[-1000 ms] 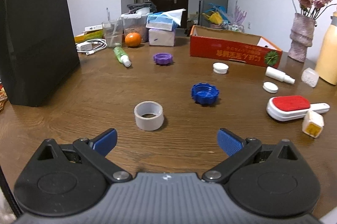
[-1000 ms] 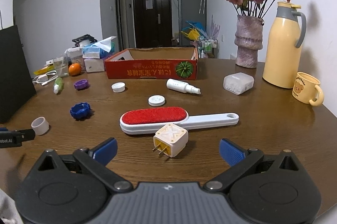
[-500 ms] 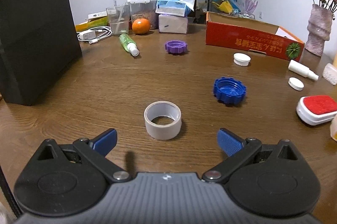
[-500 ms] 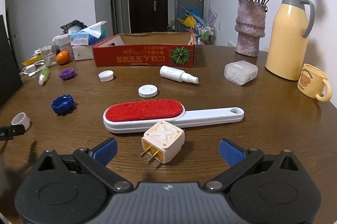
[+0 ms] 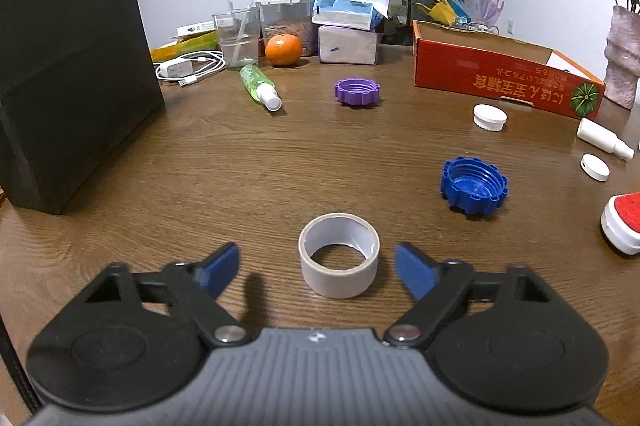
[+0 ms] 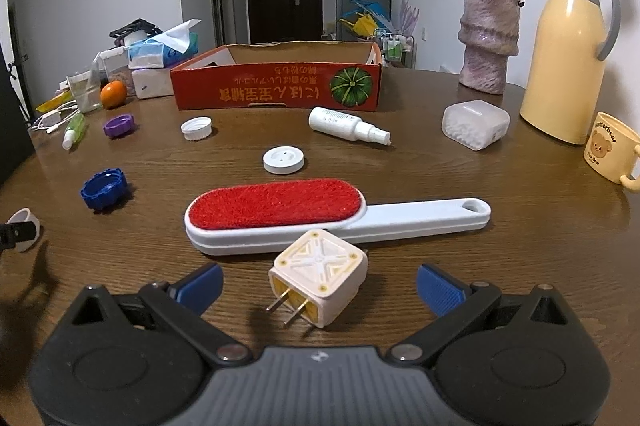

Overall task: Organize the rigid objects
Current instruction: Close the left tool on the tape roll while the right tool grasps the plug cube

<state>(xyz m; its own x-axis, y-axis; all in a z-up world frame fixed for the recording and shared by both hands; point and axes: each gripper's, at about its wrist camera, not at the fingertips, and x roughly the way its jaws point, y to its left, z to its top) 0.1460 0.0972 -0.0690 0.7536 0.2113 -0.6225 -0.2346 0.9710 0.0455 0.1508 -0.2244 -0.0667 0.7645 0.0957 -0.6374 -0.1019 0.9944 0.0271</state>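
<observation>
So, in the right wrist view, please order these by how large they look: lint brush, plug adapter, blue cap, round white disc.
1. lint brush, clearly the largest.
2. plug adapter, though it lies nearest the camera, which inflates it.
3. blue cap and round white disc: they look alike, so I leave them unranked.

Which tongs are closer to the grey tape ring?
The left tongs. The tape ring sits on the table right between their open blue tips. The right tongs are farther off, open around the plug adapter.

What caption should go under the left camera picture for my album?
Open left tool lined up on a tape roll standing on the wooden table.
</observation>
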